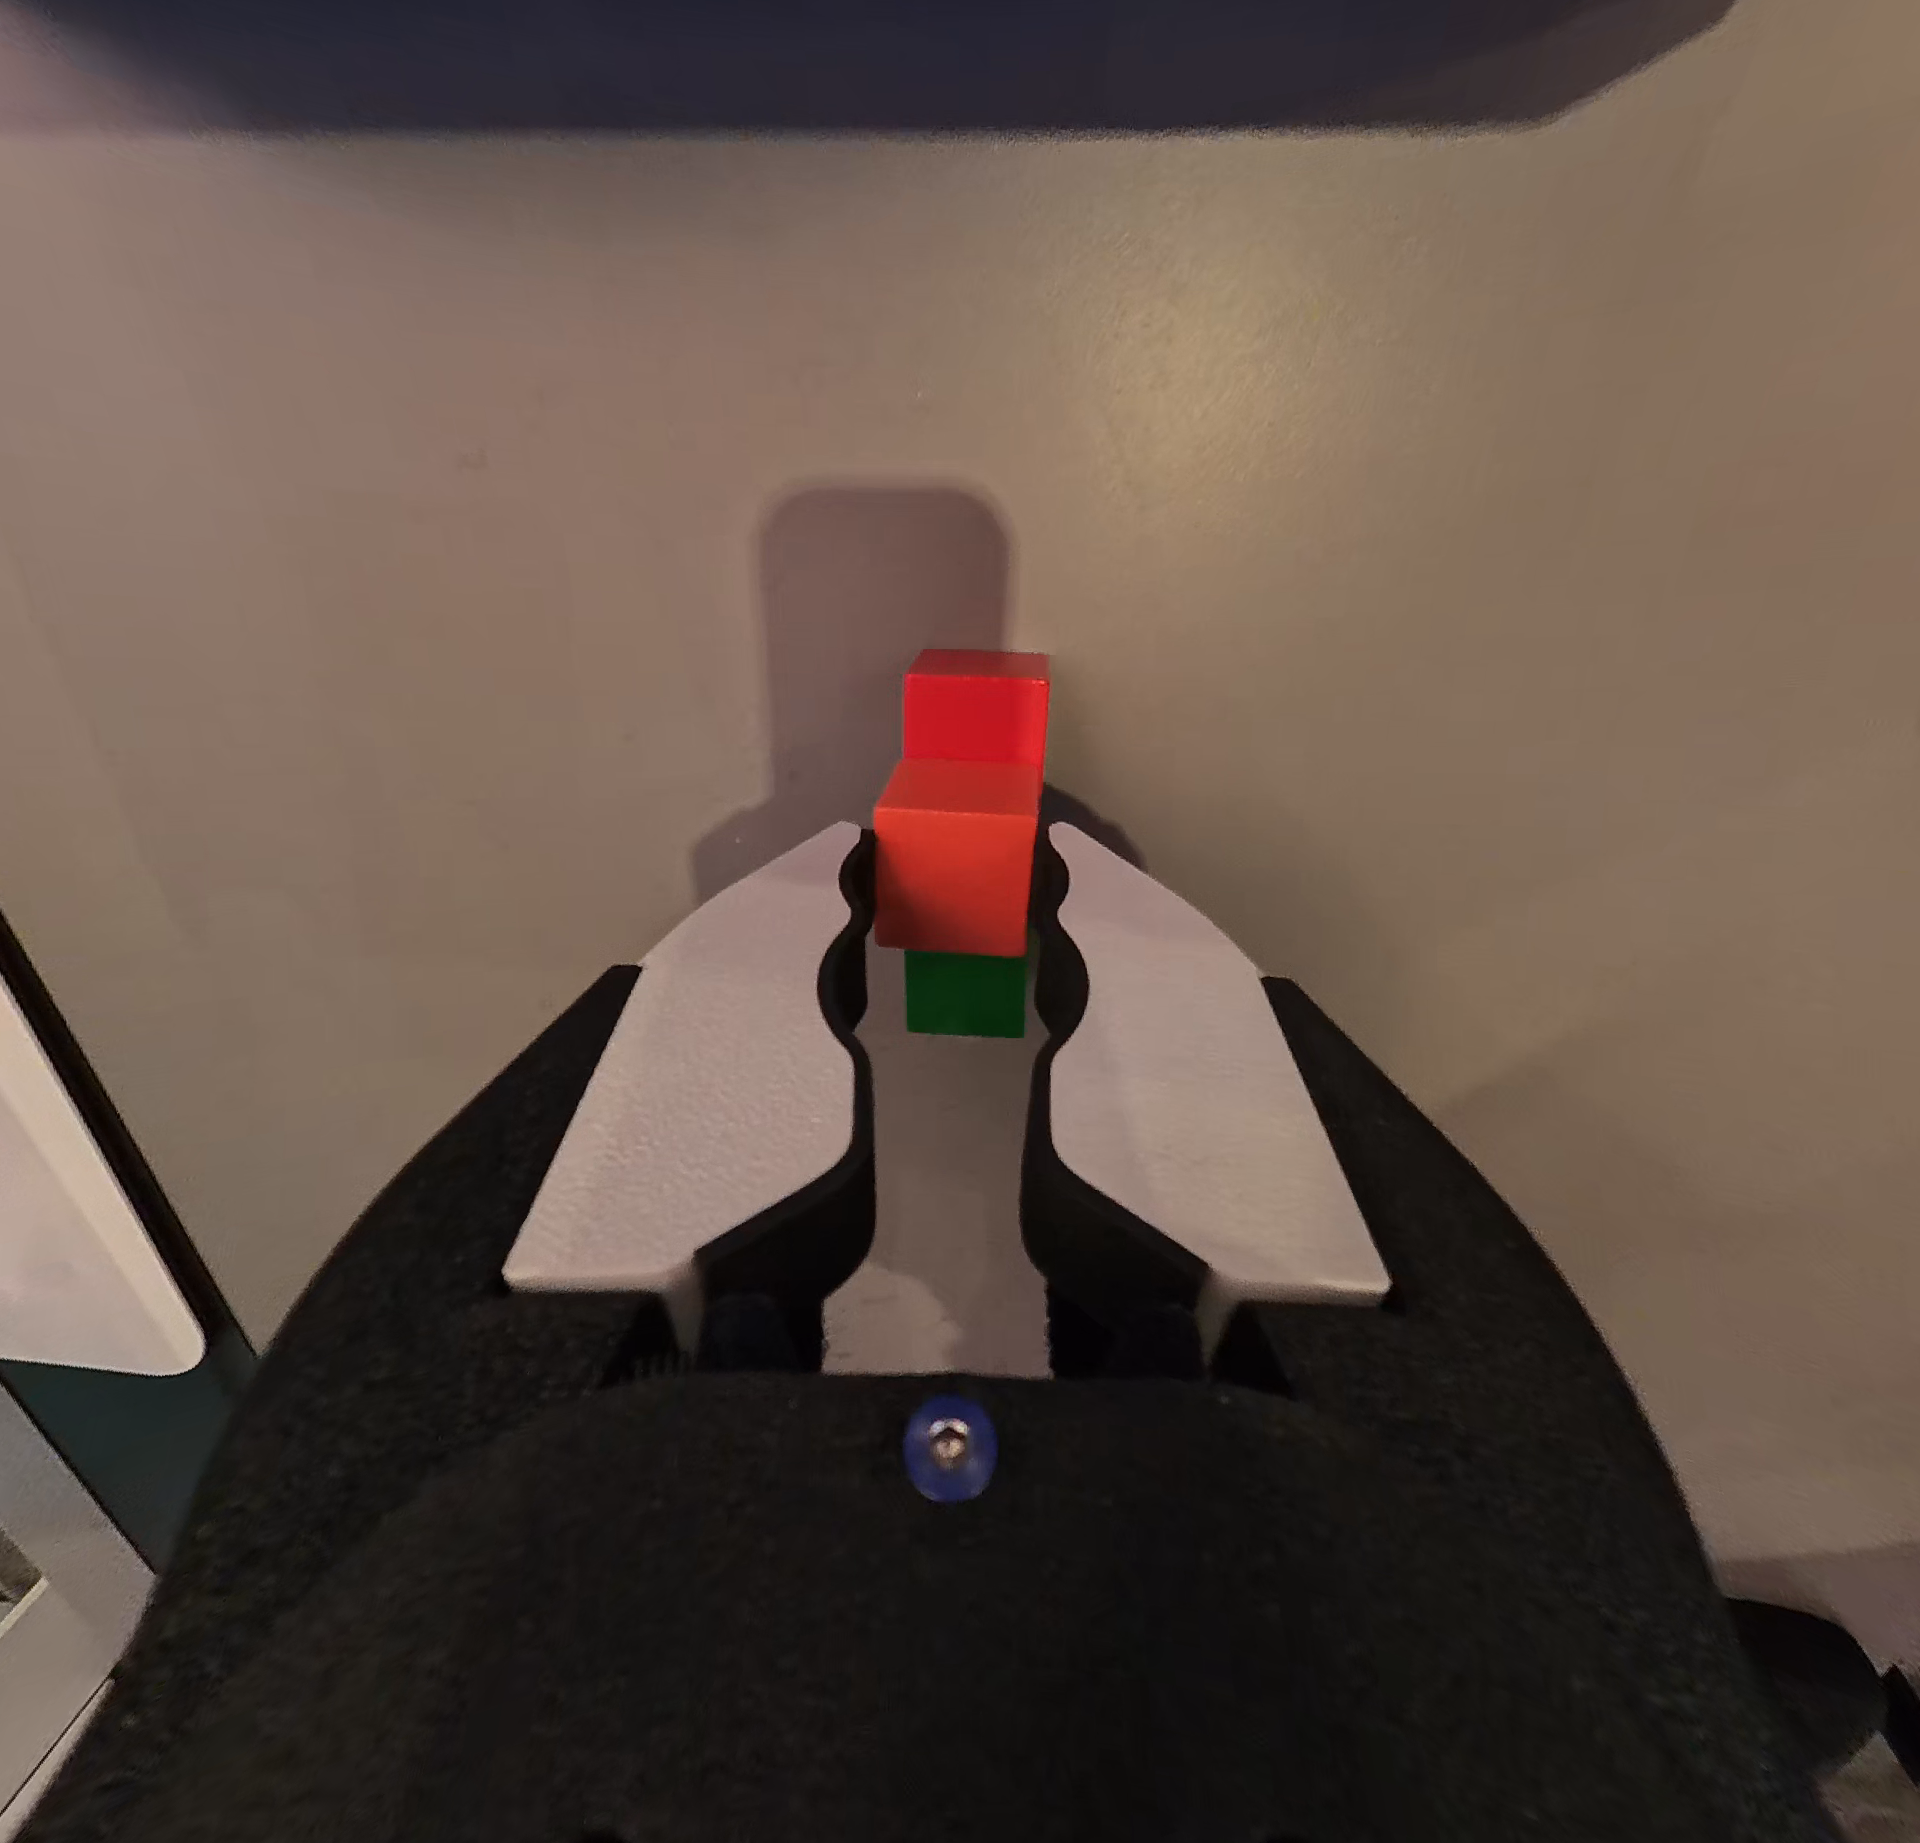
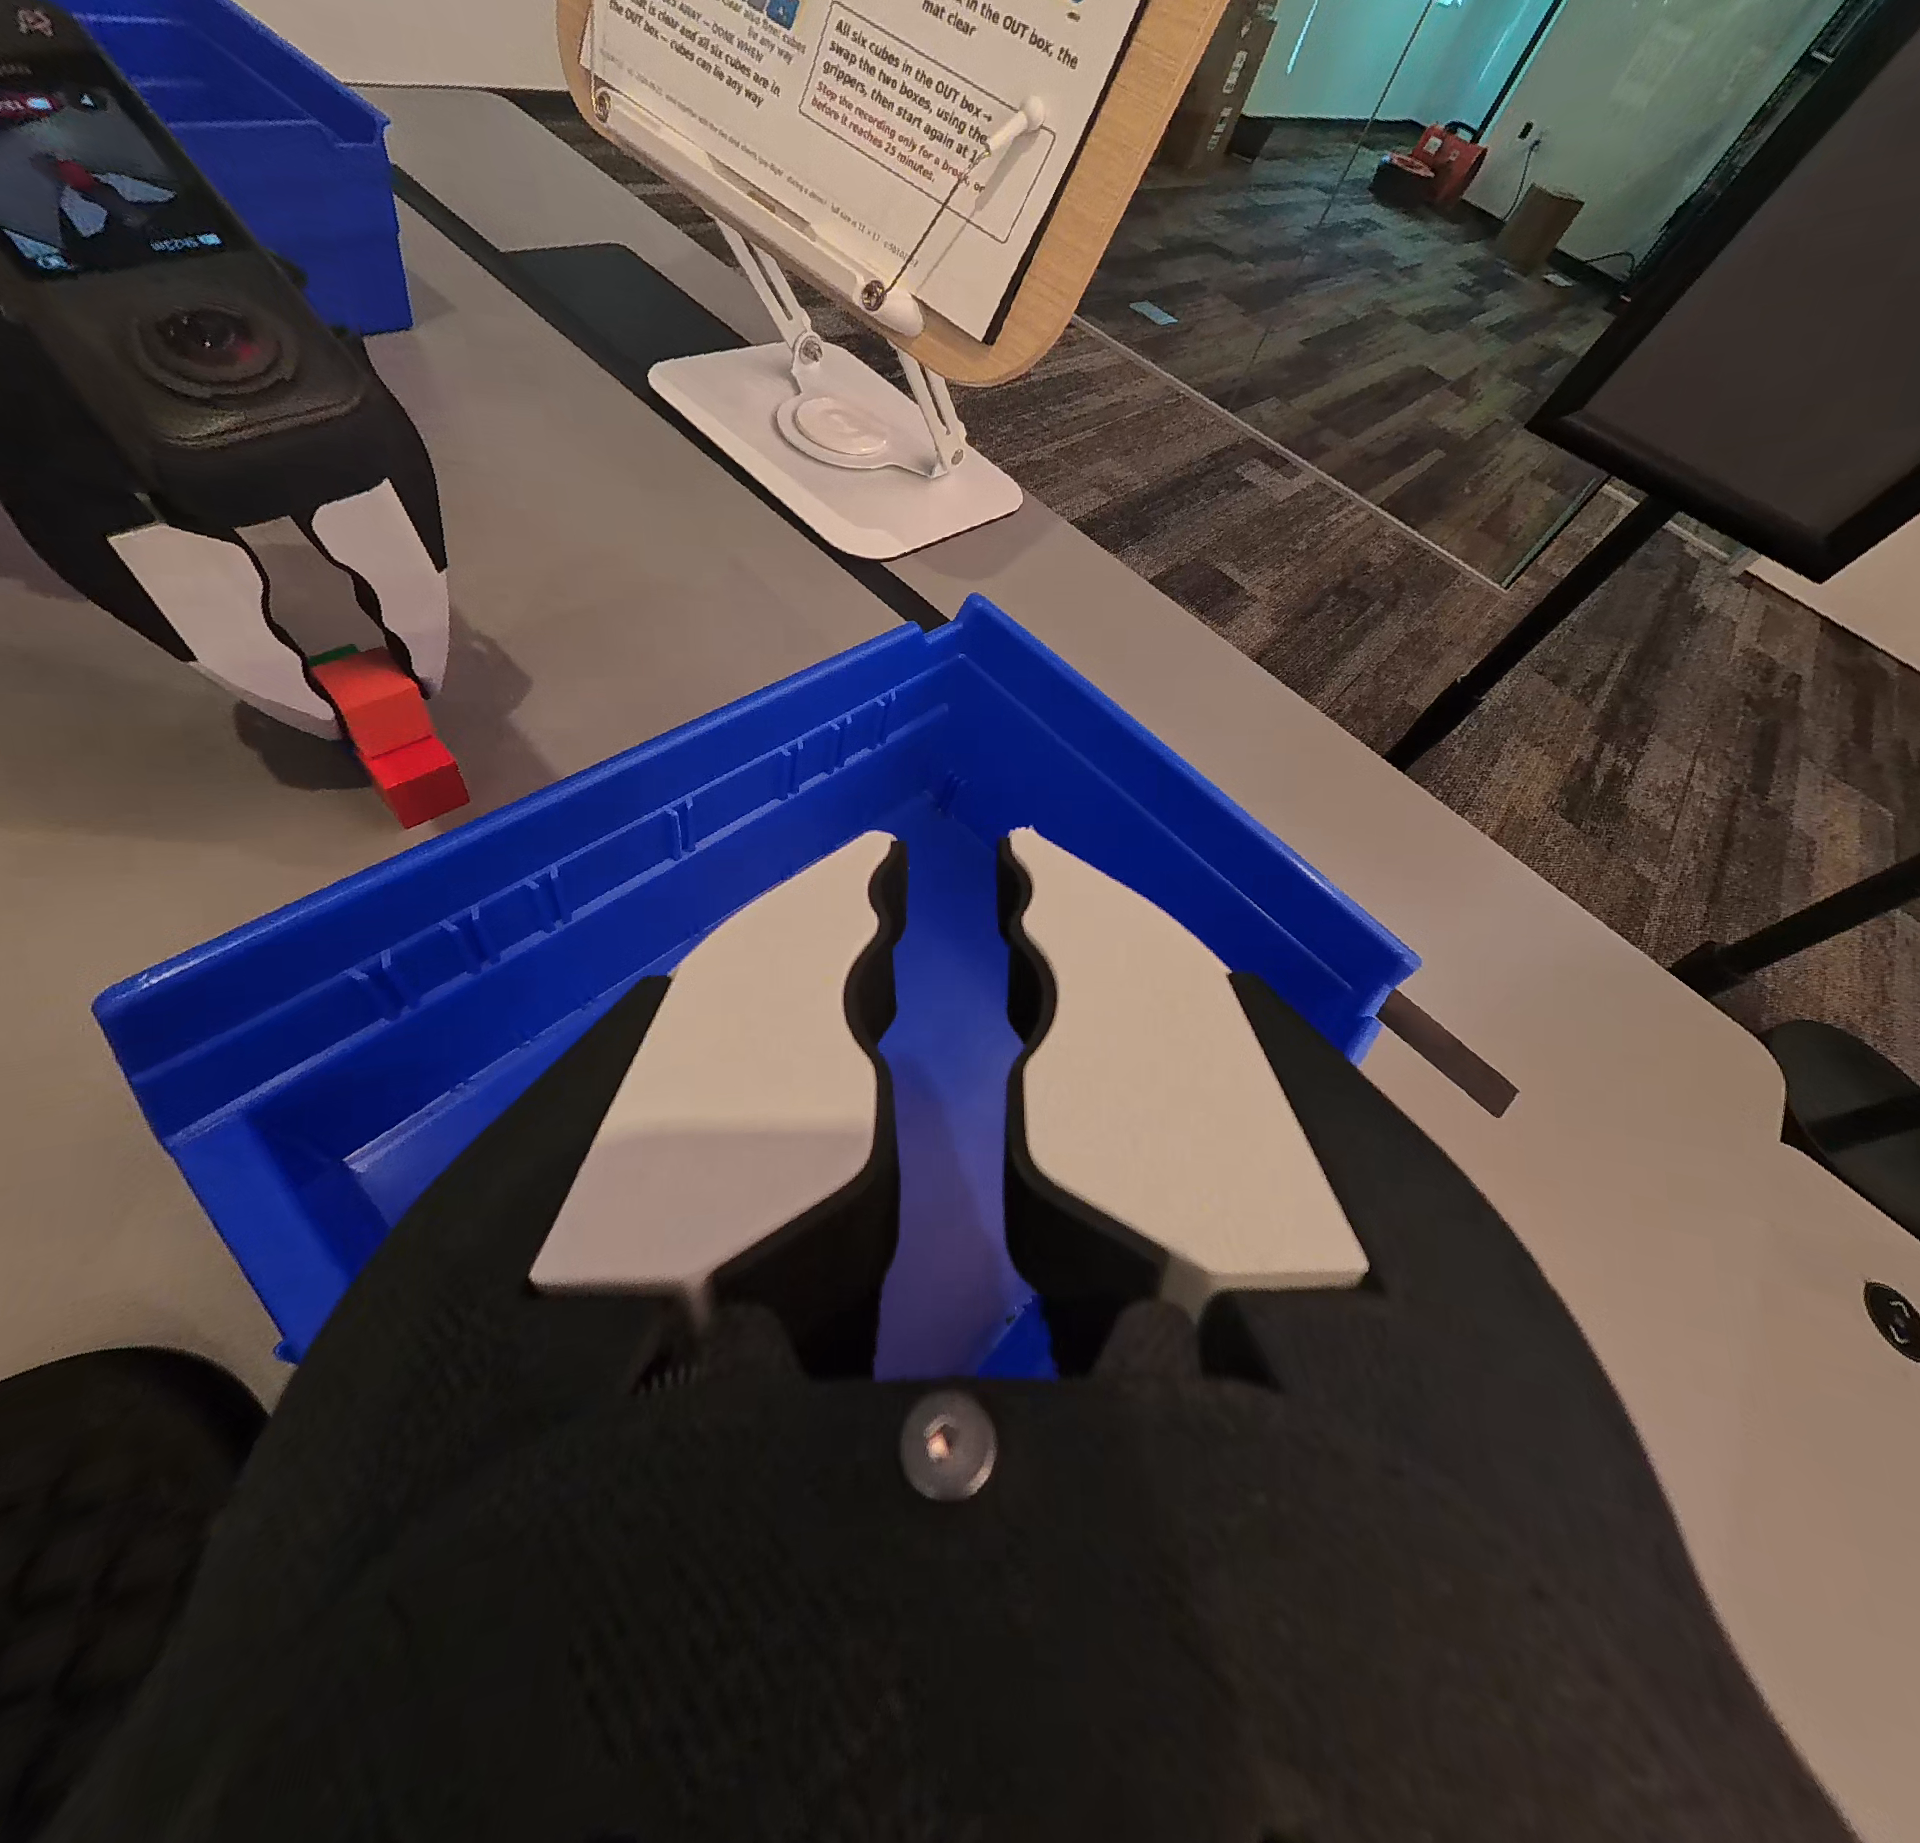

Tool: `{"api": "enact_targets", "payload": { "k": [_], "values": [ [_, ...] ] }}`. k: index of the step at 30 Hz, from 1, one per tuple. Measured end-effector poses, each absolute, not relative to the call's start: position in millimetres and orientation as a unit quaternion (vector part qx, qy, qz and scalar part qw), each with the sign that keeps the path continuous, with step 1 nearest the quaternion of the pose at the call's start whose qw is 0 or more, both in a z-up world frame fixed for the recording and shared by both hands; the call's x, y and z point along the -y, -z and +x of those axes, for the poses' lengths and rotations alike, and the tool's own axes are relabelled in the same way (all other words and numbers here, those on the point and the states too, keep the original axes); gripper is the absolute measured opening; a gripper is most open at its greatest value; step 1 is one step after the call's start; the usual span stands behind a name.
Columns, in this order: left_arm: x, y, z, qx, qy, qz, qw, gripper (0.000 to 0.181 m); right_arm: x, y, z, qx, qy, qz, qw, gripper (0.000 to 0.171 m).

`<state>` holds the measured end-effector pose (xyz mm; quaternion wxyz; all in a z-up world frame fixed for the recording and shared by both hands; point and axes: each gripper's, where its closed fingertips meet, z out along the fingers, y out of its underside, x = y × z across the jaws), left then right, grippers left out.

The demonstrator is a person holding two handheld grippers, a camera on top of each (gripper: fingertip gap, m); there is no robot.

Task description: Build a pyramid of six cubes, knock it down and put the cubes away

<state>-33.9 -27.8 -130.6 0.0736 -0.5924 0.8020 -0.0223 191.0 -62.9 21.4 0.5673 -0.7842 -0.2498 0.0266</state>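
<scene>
White stand (image 2: 831,463) holding wood-backed instruction sheet (image 2: 883,100) at desk's far edge; dark monitor (image 2: 1766,339) on floor stand beyond.

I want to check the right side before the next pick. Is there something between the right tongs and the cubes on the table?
Yes. The right tongs are open inside the near blue bin, and its far wall stands between them and the cubes. The orange cube sits between the left tongs, with the red cube beside it.
</scene>
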Motion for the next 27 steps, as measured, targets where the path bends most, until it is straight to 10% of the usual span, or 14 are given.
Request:
{"api": "enact_targets", "payload": {
  "k": [10,17,27],
  "values": [
    [24,112,-28,-0.796,0.033,-0.597,0.096,0.051,63,-21,191,0.251,-0.031,-0.785,0.566,0.017],
    [9,-7,-42,-0.751,0.087,-0.606,0.246,0.045,63,-17,189,0.254,-0.032,-0.787,0.561,0.017],
    [-166,9,-341,-0.494,-0.120,-0.835,0.211,0.038,60,-17,185,0.257,-0.030,-0.789,0.557,0.017]
  ]
}}
